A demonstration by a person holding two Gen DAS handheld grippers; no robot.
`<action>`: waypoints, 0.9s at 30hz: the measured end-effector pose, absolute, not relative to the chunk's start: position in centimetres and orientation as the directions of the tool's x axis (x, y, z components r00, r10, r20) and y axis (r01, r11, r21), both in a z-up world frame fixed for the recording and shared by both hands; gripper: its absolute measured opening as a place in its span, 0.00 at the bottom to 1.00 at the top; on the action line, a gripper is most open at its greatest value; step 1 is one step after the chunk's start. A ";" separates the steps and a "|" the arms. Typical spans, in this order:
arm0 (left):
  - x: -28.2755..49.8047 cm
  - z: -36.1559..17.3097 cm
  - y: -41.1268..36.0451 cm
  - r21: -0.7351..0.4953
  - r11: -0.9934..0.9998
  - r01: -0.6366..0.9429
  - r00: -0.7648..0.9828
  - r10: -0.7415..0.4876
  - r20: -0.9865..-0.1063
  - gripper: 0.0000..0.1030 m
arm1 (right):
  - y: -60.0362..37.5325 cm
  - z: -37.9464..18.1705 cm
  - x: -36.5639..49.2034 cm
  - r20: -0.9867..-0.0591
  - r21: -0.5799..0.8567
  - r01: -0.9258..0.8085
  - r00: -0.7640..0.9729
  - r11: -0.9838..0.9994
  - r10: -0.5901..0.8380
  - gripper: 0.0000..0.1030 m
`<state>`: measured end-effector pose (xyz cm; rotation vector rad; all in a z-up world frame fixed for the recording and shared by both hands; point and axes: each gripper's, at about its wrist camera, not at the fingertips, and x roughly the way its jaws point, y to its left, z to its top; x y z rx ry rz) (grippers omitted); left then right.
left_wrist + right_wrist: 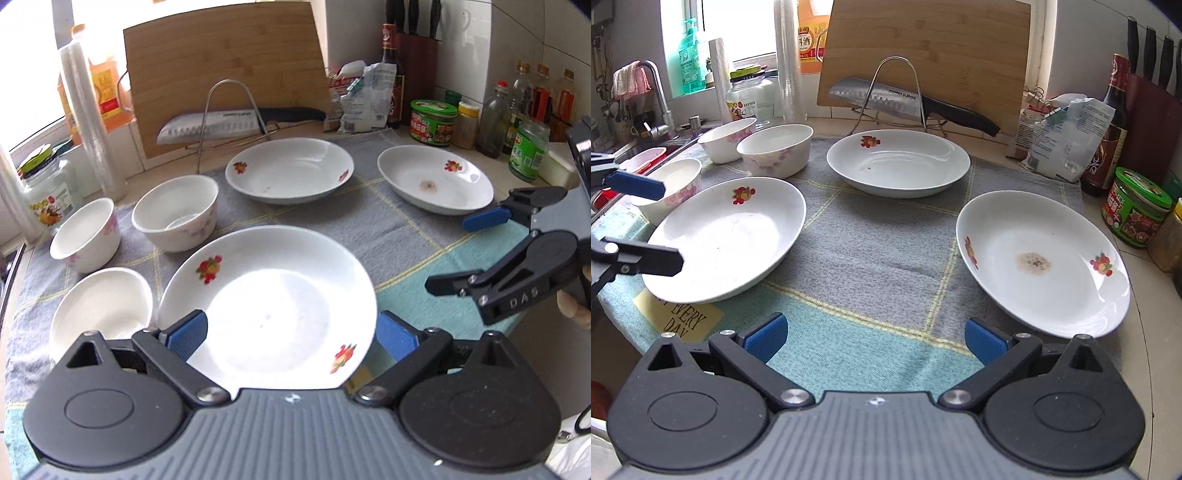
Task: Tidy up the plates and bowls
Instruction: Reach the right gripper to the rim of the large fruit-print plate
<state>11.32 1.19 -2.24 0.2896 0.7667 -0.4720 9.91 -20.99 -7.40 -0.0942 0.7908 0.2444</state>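
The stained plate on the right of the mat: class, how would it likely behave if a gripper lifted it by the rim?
The stained plate looks like glazed ceramic, so probably stiff, breakable and slippery between pads. Its wide, shallow shape suggests it may tilt if pinched at one edge.

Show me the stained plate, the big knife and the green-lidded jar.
Stained plate [1039, 264], right wrist view: on its brown stain.
Big knife [875, 96], right wrist view: on the blade.
Green-lidded jar [1136, 210], right wrist view: on its label.
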 end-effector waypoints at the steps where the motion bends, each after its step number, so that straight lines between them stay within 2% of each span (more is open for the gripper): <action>1: 11.1 -2.5 2.1 0.091 0.857 0.507 0.622 -0.291 -0.727 0.95 | -20.7 -7.4 10.2 -0.712 0.016 -0.253 0.676 0.967 0.189 1.00; 5: 10.7 -3.3 4.9 0.136 0.848 0.512 0.616 -0.252 -0.747 0.95 | -19.3 -7.2 11.3 -0.721 0.005 -0.242 0.671 0.970 0.171 1.00; 12: 11.2 -6.1 6.6 0.099 0.814 0.573 0.549 -0.291 -0.784 0.95 | -17.4 -6.7 12.6 -0.736 0.030 -0.253 0.649 0.967 0.192 1.00; 21: 12.5 -8.4 5.9 0.044 0.794 0.606 0.529 -0.361 -0.768 0.95 | -14.1 -6.9 14.3 -0.784 0.061 -0.319 0.571 0.946 0.243 1.00; 27: 12.9 -8.6 5.7 0.019 0.804 0.594 0.529 -0.374 -0.762 0.99 | -12.8 -8.6 15.7 -0.828 0.085 -0.366 0.492 0.927 0.270 1.00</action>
